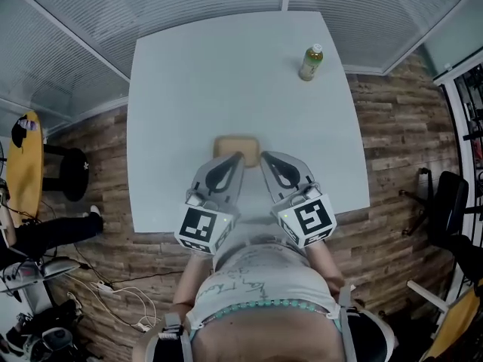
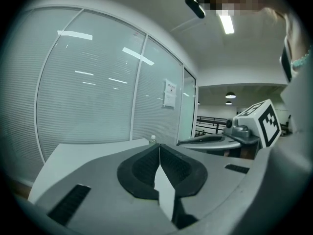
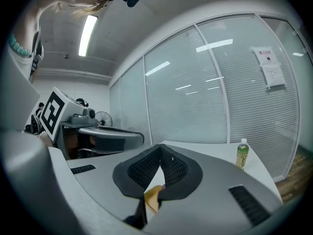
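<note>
Left gripper: fingers closed, tips together, nothing between them. Right gripper: fingers closed, nothing held. The tan block lies on the surface directly ahead of and below both sets of fingertips; contact cannot be determined. The bottle stands upright, well beyond the right fingers.

Count, tabletop: table ×1. Bottle ×1, green with a pale cap. Tan square block ×1. Grippers ×2: left gripper, right gripper. Marker cubes ×2, one per gripper. Floor: black stool ×1.
</note>
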### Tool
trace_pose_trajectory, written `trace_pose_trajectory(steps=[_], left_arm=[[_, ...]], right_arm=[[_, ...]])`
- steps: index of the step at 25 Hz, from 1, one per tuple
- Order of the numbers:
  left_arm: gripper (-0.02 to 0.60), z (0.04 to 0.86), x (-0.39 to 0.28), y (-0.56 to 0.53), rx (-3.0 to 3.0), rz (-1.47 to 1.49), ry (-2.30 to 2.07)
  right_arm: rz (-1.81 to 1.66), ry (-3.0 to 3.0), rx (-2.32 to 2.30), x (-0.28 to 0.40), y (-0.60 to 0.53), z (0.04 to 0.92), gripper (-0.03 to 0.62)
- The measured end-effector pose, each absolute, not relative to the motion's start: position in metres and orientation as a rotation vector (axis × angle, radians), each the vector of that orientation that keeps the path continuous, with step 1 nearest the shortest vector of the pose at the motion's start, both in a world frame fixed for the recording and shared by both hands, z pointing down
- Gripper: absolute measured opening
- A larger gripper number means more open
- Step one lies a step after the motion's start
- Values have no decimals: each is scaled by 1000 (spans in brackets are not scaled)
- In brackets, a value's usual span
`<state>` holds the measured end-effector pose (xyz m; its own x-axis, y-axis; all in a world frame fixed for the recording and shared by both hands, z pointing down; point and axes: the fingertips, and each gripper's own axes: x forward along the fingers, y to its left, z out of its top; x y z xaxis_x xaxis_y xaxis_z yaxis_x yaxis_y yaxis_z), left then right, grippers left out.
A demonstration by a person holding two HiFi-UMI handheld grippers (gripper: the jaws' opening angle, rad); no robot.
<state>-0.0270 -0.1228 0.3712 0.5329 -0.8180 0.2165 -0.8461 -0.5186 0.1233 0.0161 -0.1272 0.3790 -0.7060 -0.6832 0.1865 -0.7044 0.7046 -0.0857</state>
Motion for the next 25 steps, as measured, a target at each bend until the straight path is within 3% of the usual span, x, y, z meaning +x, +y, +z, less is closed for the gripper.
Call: trace_pose_trajectory(steps=[25], left_arm=[[3, 481, -116, -150, 2328, 353, -1330]], right_arm=[[268, -2615, 1187, -35, -159, 408, 0]])
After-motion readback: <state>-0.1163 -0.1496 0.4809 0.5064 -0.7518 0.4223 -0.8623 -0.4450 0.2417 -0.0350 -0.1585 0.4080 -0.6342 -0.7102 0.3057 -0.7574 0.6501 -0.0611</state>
